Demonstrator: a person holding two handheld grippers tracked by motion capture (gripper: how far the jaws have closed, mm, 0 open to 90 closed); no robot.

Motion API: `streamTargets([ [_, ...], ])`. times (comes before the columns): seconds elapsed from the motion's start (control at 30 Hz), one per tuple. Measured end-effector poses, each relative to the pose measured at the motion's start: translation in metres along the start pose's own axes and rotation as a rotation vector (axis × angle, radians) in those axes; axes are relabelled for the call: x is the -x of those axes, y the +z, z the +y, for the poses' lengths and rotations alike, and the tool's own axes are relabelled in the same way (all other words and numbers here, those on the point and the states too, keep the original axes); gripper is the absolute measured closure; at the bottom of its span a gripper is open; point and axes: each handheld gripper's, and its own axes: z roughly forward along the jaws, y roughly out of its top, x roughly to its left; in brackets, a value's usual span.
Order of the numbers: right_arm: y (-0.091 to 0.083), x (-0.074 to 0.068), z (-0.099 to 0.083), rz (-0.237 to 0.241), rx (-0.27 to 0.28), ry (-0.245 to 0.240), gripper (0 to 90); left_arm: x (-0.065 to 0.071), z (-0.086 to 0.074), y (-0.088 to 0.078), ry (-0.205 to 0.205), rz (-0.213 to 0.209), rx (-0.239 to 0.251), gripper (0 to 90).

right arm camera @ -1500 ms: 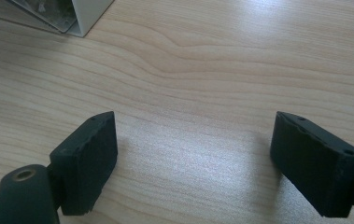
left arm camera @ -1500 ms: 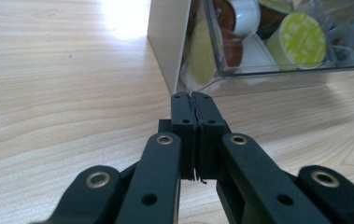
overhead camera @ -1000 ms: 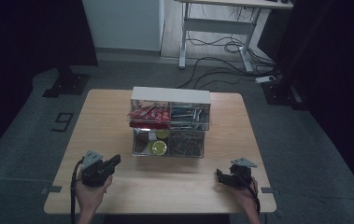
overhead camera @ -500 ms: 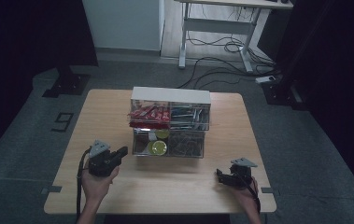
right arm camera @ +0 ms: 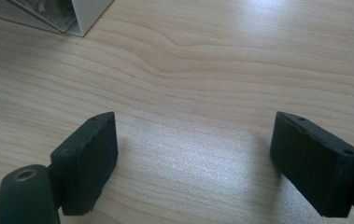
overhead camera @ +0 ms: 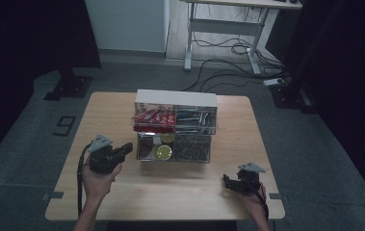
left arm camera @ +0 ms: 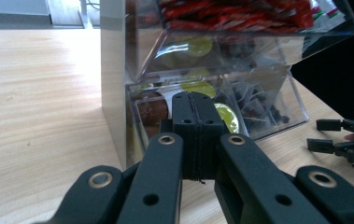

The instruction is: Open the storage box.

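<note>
The clear drawer cabinet [overhead camera: 175, 126] stands at the middle of the wooden table [overhead camera: 122, 192], toward the far edge, with two rows of see-through drawers. In the upper left drawer I see red packets [overhead camera: 154, 117]; the lower left drawer [overhead camera: 155, 147] holds round yellow-lidded pieces [overhead camera: 163, 152]. The lower right drawer holds small dark clips, too fine for me to name.

My left gripper [overhead camera: 124, 150] hangs just in front of that lower left drawer, its jaws clenched tight on each other with nothing between them; in the left gripper view [left arm camera: 195, 114] the closed tips point straight at the drawer's front.

My right gripper [overhead camera: 227, 181] sits near the table's near right corner, well apart from the cabinet, jaws spread wide over bare wood.
</note>
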Motion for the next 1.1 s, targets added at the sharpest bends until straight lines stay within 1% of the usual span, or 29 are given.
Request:
streamTargets([
  [0.23,-0.001,0.0,-0.001,-0.003,0.002,0.004,16.1,0.006,0.011,-0.001,0.024,-0.006,-0.001,89.6],
  [0.37,-0.001,0.001,-0.001,-0.003,0.002,0.002,16.1,0.008,0.014,0.0,0.03,-0.013,0.0,89.8],
  [0.57,-0.001,0.0,-0.001,-0.003,0.002,0.003,16.1,0.016,0.024,0.002,0.048,-0.027,0.001,89.8],
  [0.97,-0.001,0.001,-0.001,-0.007,0.002,0.003,16.1,0.025,0.037,0.005,0.054,-0.057,0.003,89.8],
  [1.1,-0.001,0.001,-0.001,-0.008,0.002,0.005,16.1,0.024,0.041,0.005,0.052,-0.062,0.007,89.9],
])
